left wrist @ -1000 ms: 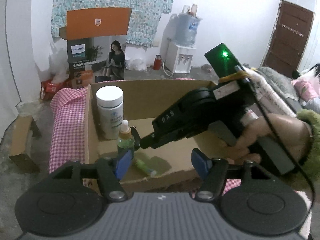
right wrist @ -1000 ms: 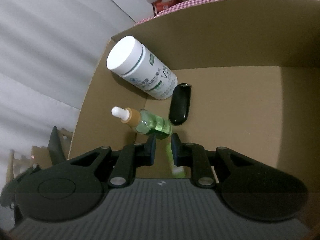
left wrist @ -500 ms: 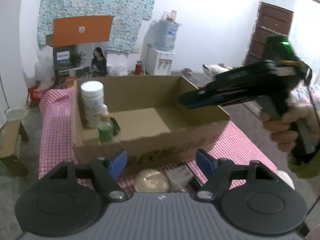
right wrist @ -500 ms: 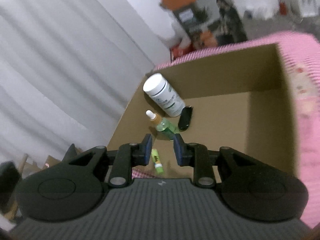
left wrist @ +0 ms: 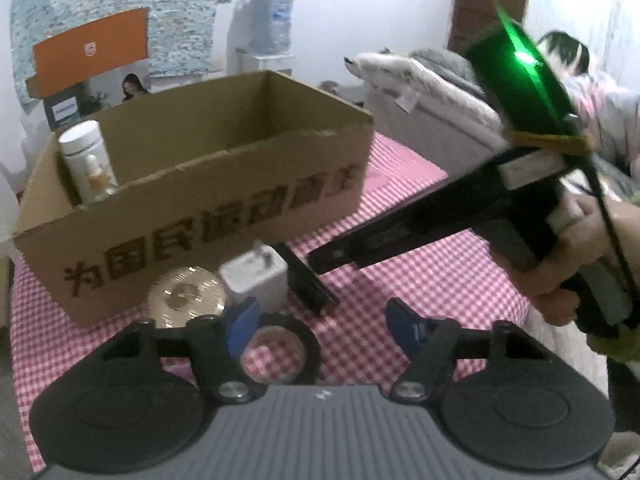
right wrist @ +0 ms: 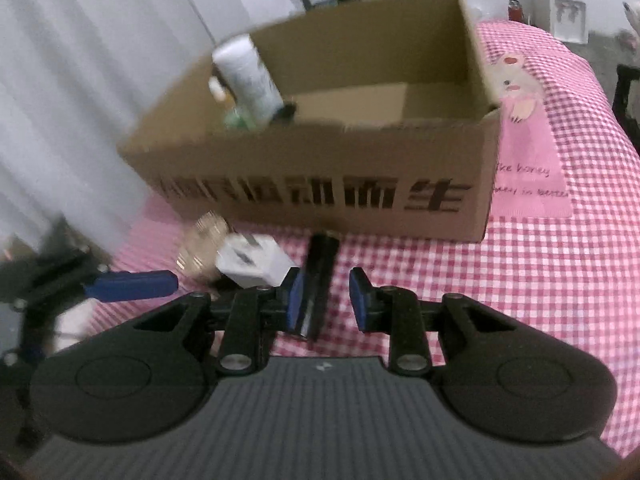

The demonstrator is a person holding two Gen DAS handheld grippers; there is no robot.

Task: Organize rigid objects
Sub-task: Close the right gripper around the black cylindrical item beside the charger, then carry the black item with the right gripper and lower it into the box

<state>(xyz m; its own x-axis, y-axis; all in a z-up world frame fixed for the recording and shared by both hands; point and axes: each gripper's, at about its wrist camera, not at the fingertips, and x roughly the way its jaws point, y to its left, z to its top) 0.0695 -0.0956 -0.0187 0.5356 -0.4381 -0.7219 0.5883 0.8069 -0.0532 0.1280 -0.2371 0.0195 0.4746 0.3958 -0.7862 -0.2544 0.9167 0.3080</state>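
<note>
A cardboard box (left wrist: pixel 208 208) stands on the pink checked cloth and holds a white bottle (left wrist: pixel 82 152) and a dropper bottle (left wrist: pixel 98 180); both also show in the right wrist view (right wrist: pixel 248 80). In front of the box lie a gold disc (left wrist: pixel 186 296), a white charger (left wrist: pixel 254 280), a black bar (left wrist: pixel 306 278) and a black ring (left wrist: pixel 276 354). My left gripper (left wrist: pixel 320 326) is open above the ring. My right gripper (right wrist: pixel 326 300) is open, low over the cloth, with the black bar (right wrist: pixel 320 280) between its fingers, against the left pad.
The pink checked cloth (right wrist: pixel 540 280) stretches to the right of the box. A grey sofa (left wrist: pixel 432 92) with a person lies at the right. A curtain (right wrist: pixel 80 80) hangs at the left, and a water dispenser (left wrist: pixel 268 28) and an orange box (left wrist: pixel 90 54) stand behind.
Both grippers have pulled back out of the box and come down in front of it. My right gripper left the green tube in the box and has opened around the black bar.
</note>
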